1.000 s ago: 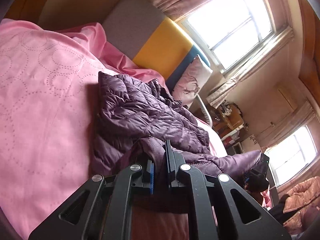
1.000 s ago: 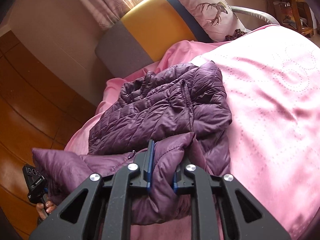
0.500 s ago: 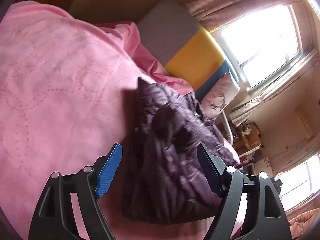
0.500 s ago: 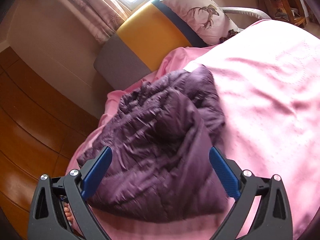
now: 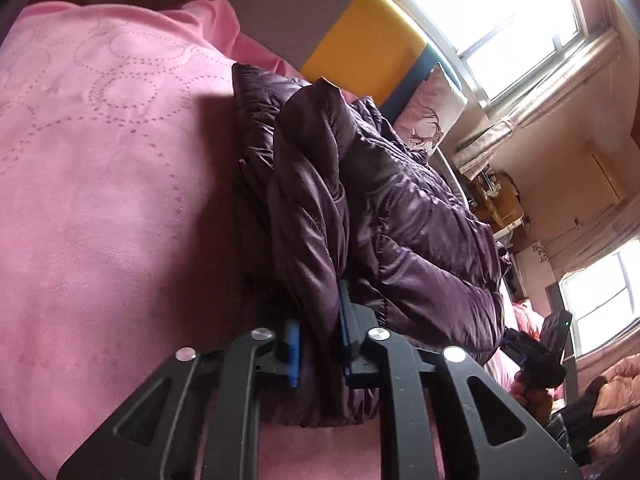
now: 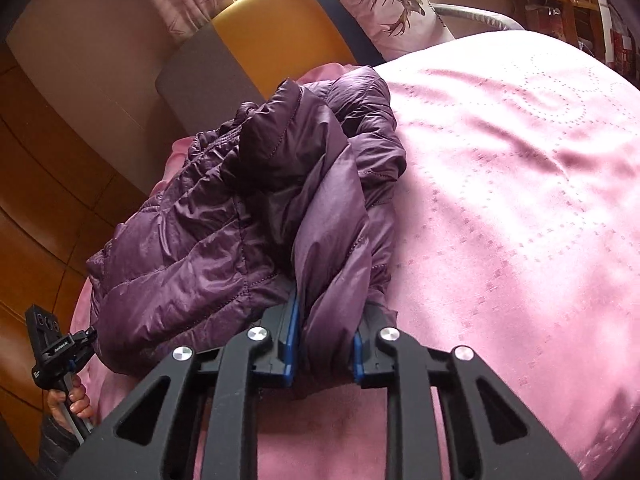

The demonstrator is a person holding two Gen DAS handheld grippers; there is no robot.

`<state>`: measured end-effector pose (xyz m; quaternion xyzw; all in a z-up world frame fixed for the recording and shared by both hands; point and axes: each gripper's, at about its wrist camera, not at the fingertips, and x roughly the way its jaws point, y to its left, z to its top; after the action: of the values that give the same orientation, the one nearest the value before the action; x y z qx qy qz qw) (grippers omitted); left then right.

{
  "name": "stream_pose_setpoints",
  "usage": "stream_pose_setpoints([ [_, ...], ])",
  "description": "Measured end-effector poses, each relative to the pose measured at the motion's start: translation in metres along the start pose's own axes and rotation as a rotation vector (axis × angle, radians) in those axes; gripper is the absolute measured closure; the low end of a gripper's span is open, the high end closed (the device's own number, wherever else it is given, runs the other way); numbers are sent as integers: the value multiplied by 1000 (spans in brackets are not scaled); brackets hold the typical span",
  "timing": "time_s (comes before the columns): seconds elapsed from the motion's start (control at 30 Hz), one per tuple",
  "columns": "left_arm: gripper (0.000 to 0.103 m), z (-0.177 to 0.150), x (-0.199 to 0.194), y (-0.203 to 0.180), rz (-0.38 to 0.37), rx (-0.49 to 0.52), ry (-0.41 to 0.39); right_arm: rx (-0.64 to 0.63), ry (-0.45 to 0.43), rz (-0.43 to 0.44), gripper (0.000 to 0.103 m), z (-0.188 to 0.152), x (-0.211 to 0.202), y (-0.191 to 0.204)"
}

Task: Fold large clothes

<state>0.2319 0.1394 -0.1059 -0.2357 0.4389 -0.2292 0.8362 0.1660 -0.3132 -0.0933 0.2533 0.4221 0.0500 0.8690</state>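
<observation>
Your left tongs [image 5: 318, 338] pinch a thick fold of the purple down jacket [image 5: 392, 208] at its near edge. Your right tongs [image 6: 324, 344] clamp another bunched fold of it. The jacket lies heaped on the pink bed [image 6: 520, 184], near the headboard [image 6: 280, 36].

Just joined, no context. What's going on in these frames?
A person is folding a purple jacket on a pink bed, one hand-held gripper in each hand. The left hand-held gripper and right hand-held gripper are each shut on a bunched fold at the jacket's near edge. The jacket is already doubled over into a bulky bundle, near the headboard.
</observation>
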Motion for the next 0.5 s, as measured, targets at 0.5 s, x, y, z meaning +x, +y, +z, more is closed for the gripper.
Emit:
stream_pose_setpoints([
  [0.5,99,-92,-84,-17,-74,7,26,-172,122,-13,87,-63,-81,8],
])
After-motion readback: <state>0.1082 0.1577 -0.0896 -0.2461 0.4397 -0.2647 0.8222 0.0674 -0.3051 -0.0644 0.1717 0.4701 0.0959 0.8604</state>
